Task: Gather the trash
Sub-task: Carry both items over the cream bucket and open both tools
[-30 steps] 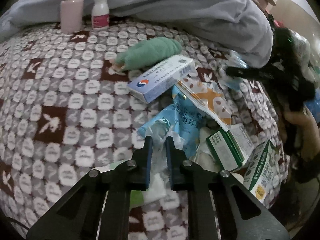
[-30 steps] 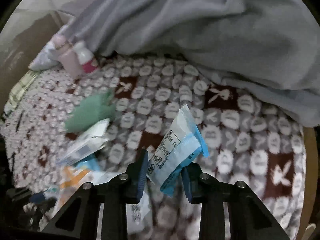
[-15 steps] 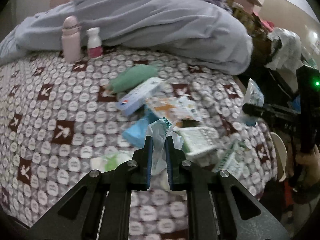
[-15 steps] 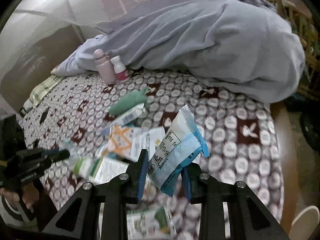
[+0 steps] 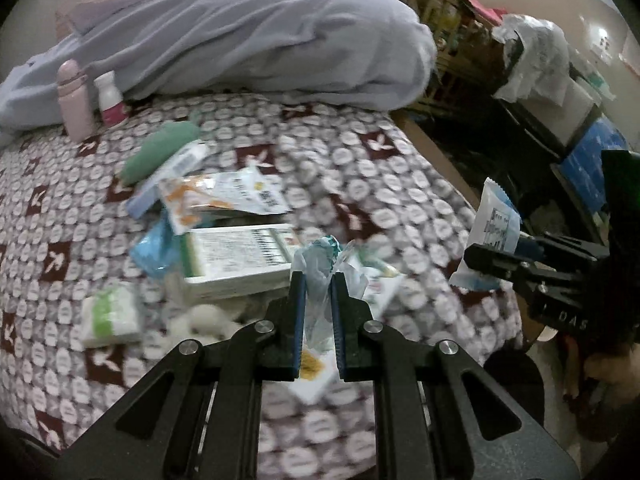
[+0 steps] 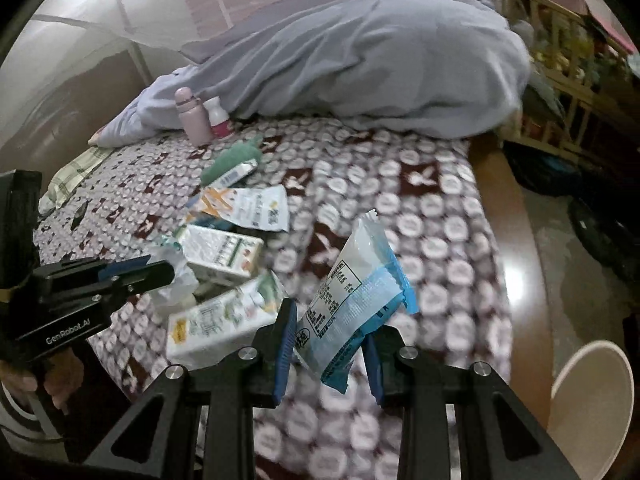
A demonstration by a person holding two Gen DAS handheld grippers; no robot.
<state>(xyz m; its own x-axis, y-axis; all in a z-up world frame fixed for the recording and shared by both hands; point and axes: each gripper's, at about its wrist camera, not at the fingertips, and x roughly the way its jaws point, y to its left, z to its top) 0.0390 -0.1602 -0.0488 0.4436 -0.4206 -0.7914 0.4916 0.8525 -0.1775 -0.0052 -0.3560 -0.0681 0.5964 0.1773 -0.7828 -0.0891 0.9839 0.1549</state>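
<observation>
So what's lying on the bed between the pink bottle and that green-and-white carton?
In the right wrist view, between the pink bottle and carton: a green cloth, a slim white box and an orange-and-white packet.

Dim indoor light, brightest at the upper left of the right wrist view. Both fisheye frames bend at black rounded edges; the patterned bedspread (image 5: 360, 184) shows motion blur.

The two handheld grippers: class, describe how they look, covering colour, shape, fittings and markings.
Both the left gripper and the right gripper are matt black with angular cut-out frames, silver round screws and blue finger pads. White lettering marks each body; the left reads "GenRobot.AI".
</observation>
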